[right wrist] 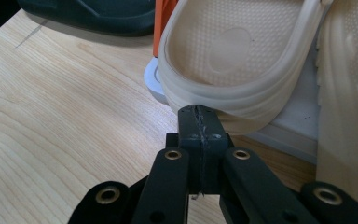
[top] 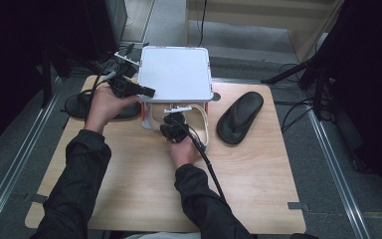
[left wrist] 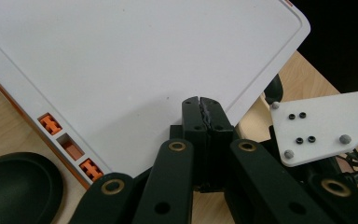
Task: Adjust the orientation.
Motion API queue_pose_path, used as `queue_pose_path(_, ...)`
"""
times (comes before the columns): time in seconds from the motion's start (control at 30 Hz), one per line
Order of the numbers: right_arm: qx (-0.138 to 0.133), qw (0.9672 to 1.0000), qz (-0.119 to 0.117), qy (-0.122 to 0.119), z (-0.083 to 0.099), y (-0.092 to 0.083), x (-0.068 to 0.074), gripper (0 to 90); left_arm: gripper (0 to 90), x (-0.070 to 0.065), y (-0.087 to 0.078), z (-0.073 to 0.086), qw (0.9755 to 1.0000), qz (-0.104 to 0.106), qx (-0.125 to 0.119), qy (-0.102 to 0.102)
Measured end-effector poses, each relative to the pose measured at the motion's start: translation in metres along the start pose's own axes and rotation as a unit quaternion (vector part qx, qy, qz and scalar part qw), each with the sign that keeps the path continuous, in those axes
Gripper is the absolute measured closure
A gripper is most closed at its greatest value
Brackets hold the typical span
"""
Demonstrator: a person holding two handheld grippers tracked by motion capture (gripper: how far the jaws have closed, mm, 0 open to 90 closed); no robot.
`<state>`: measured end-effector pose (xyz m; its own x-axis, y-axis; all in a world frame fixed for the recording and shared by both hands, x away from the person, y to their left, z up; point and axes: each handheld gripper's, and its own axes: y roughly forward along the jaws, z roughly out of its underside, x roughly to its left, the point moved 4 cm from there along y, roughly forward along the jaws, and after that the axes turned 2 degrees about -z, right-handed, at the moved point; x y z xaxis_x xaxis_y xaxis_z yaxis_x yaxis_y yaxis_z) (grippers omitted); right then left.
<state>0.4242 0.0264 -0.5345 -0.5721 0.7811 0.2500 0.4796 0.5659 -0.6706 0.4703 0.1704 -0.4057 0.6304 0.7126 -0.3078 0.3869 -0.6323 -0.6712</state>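
Slipper (right wrist: pixel 242 60): cream, soft rubbery, light; heel rim judged the best hold, lower centre of the high view.
Right gripper (right wrist: pixel 199 122): clenched, nothing grasped, at that rim.
Left gripper (left wrist: pixel 203 110): clenched against the white shelf (top: pixel 174 72).

Even overhead light on the wooden table (top: pixel 144 169); surroundings beyond the table fall to near black. Soft, short shadows under the white tray (top: pixel 175 72), mild sheen on it, no hard glare. High view slightly soft. Gripper views: tray surface sharp, nearest jaw links at the bottom edge slightly blurred
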Motion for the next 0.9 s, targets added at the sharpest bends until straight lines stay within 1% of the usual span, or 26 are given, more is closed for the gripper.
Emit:
queue_pose_path(0.1, 0.008, 0.9999, -0.007, 0.005, 0.001, -0.004, 0.001, 90.0, 90.0, 0.000, 0.000, 0.000, 1.0000, 0.001, 0.000, -0.001)
queue_pose_path(0.2, 0.007, 0.9999, -0.016, 0.001, 0.004, -0.013, 0.003, 90.0, 90.0, 0.000, 0.000, 0.000, 1.0000, 0.001, -0.001, -0.002)
queue_pose_path(0.3, -0.001, 0.9997, -0.024, 0.000, 0.009, -0.024, 0.006, 90.0, 90.0, 0.001, 0.000, 0.000, 1.0000, 0.002, -0.001, -0.004)
queue_pose_path(0.37, -0.005, 0.9994, -0.035, 0.001, 0.013, -0.032, 0.007, 90.0, 90.0, 0.001, 0.000, 0.000, 1.0000, 0.002, 0.000, -0.004)
queue_pose_path(0.6, -0.004, 0.9985, -0.049, -0.024, 0.025, -0.062, 0.010, 90.0, 90.0, 0.000, 0.000, 0.000, 1.0000, 0.000, -0.001, -0.004)
queue_pose_path(0.77, -0.001, 0.9976, -0.062, -0.028, 0.036, -0.079, 0.008, 90.0, 90.0, 0.000, 0.000, 0.000, 1.0000, 0.000, -0.001, -0.006)
queue_pose_path(0.9, 0.001, 0.9975, -0.064, -0.031, 0.044, -0.090, 0.005, 90.0, 90.0, 0.001, 0.000, 0.000, 1.0000, 0.000, -0.002, -0.008)
